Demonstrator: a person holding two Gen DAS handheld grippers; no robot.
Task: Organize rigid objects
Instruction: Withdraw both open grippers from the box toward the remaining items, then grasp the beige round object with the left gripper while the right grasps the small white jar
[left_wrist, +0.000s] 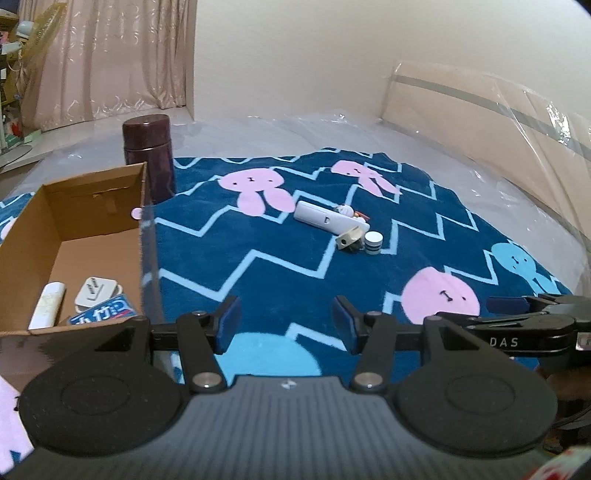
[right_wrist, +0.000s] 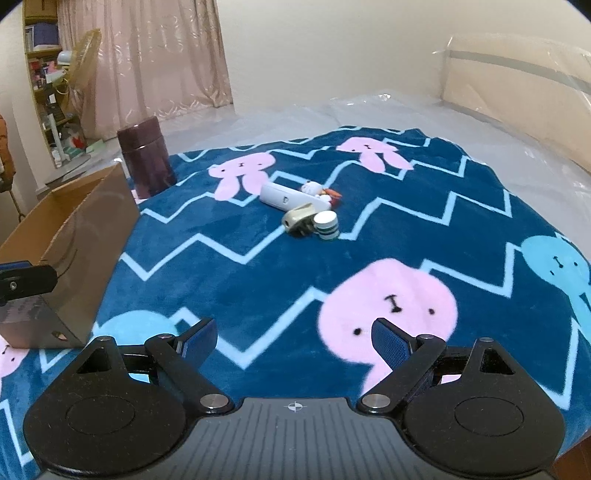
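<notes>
Blanket (right_wrist: 258, 280): covered the bed.
Cardboard box (left_wrist: 96, 221): near left, held a white plug (left_wrist: 96, 291).
Left gripper (left_wrist: 286, 325): released, empty.
Right gripper (right_wrist: 293, 341): released, empty.
Small items pile (right_wrist: 306, 218): far, mid-blanket.

The small figurine (left_wrist: 349, 211) lies half hidden behind the white case (left_wrist: 327, 220), too small to identify.

Both wrist cameras are looking low across the blanket (left_wrist: 280, 258) toward the far wall, sharing the central clutter and box (right_wrist: 85, 221); the left is sitting nearer the box (left_wrist: 92, 221).
</notes>
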